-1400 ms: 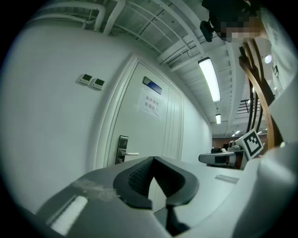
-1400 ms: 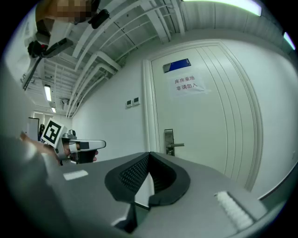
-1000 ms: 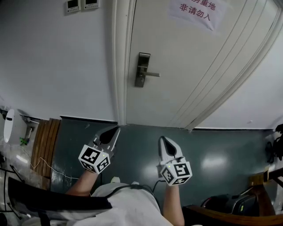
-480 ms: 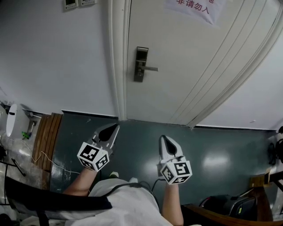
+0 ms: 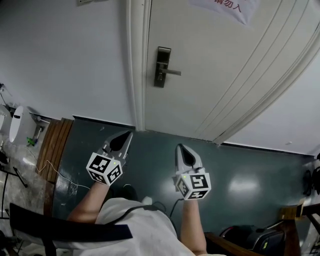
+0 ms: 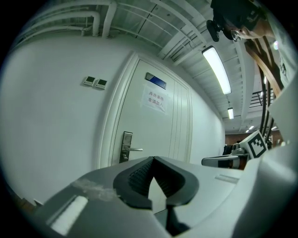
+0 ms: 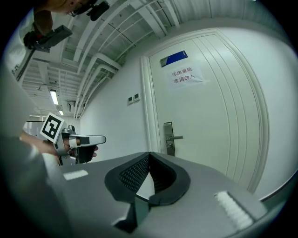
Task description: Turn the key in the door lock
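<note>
The white door (image 5: 210,65) stands closed, with a metal lock plate (image 5: 161,67) and lever handle (image 5: 171,73) near its left edge. The lock is too small in every view to tell whether a key sits in it. My left gripper (image 5: 129,134) and right gripper (image 5: 179,147) hover side by side over the floor, well short of the door, pointing toward it. On both, the jaws are shut with nothing between them. The left gripper view shows the lock plate (image 6: 125,147) past its closed tips (image 6: 153,158). In the right gripper view the lock plate (image 7: 169,138) lies beyond its tips (image 7: 149,153).
A paper sign with red characters (image 5: 225,6) hangs on the door, inside a white door frame (image 5: 137,65). Wooden slats (image 5: 52,145) and a white device (image 5: 17,132) sit at the left wall. A dark chair back (image 5: 65,230) crosses the bottom. The floor (image 5: 240,170) is dark grey-green.
Both grippers stay shut and far from the door, drifting only slightly. The head view has shifted a little, so the sign sits closer to the top edge.
</note>
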A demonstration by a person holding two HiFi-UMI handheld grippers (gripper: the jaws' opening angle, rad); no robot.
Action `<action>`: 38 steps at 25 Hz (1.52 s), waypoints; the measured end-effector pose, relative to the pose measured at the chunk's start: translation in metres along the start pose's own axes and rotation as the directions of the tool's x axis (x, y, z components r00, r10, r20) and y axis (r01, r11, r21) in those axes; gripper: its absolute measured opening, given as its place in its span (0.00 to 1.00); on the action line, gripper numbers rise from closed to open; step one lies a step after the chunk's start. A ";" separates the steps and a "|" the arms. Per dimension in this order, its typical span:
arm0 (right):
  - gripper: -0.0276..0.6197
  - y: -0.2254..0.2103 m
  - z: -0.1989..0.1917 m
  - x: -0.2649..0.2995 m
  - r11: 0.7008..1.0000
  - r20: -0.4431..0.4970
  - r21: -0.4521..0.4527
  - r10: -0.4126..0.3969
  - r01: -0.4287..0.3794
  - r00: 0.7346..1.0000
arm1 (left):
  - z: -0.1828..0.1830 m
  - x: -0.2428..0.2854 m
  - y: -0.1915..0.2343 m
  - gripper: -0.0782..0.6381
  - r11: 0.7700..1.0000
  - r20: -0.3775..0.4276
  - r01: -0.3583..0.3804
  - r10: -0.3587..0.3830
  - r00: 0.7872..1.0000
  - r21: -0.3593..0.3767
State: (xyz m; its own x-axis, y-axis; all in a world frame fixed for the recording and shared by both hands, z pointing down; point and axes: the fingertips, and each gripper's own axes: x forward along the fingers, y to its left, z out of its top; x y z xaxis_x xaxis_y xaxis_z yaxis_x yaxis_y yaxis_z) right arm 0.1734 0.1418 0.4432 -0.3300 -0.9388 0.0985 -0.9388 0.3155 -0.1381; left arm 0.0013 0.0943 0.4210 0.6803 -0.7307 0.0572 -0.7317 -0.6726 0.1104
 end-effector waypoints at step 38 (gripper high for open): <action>0.05 -0.044 0.041 0.228 0.988 -0.005 -0.005 -0.156 0.156 0.988 | 0.028 0.158 0.183 0.12 0.984 -0.025 0.178 -0.178 0.984 -0.002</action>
State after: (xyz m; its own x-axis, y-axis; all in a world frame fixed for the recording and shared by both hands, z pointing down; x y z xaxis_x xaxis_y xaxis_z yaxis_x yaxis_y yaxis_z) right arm 0.1440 -0.0920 0.4312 -0.1800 -0.9759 0.1237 -0.9793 0.1659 -0.1164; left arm -0.0262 -0.1479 0.4224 0.8003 -0.5964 0.0611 -0.5991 -0.7915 0.1213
